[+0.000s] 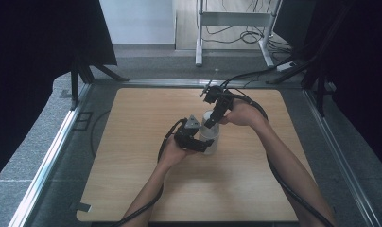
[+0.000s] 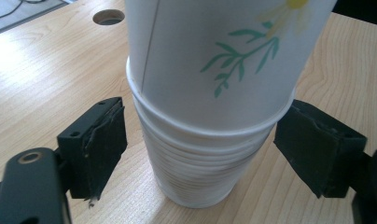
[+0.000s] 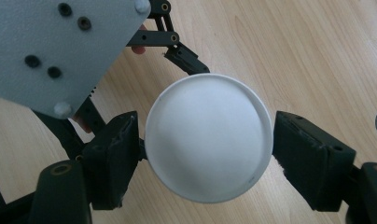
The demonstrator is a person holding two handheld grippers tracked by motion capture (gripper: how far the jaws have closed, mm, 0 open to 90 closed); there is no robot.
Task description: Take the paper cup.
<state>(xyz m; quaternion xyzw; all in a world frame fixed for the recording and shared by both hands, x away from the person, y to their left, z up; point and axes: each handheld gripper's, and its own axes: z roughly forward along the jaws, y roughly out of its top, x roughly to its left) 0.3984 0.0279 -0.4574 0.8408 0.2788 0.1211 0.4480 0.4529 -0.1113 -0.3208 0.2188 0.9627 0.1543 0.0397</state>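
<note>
Stack of paper cups stands upside-down mid-worktop. Left gripper fingers flank the lower cups, not touching. Right gripper fingers straddle the top cup, left pad touching. Risk: uneven squeeze tips or crushes the stack.

A wooden table stands on grey carpet.
</note>
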